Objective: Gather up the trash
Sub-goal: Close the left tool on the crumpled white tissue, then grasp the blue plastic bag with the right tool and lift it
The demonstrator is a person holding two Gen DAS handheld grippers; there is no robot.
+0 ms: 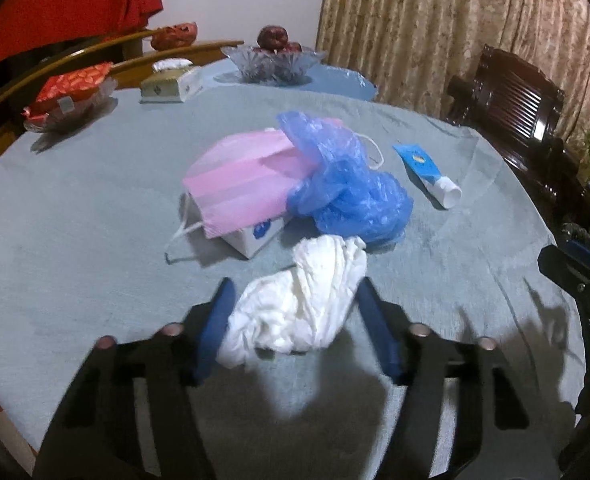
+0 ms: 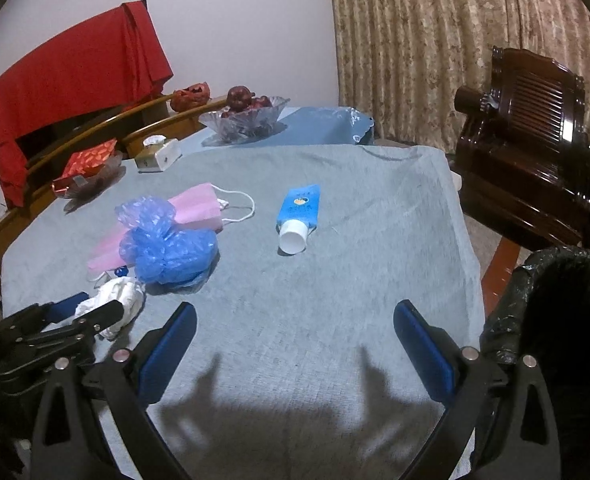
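A crumpled white tissue (image 1: 299, 304) lies on the grey tablecloth between the blue fingers of my left gripper (image 1: 295, 292), which is open around it; the left pad touches it. Behind it lie a crumpled blue plastic bag (image 1: 343, 184), a pink face mask (image 1: 247, 184) over a small white box (image 1: 255, 238), and a blue tube with a white cap (image 1: 427, 172). My right gripper (image 2: 295, 320) is open and empty over bare cloth, with the tube (image 2: 299, 216) ahead of it. The left gripper (image 2: 83, 312) and tissue (image 2: 115, 304) show at its left.
A black-lined trash bin (image 2: 555, 308) stands off the table's right edge. A dark wooden chair (image 2: 535, 160) is behind it. At the table's far side are a glass fruit bowl (image 2: 247, 116), a tissue box (image 2: 157, 156) and a dish with a red packet (image 2: 91, 168).
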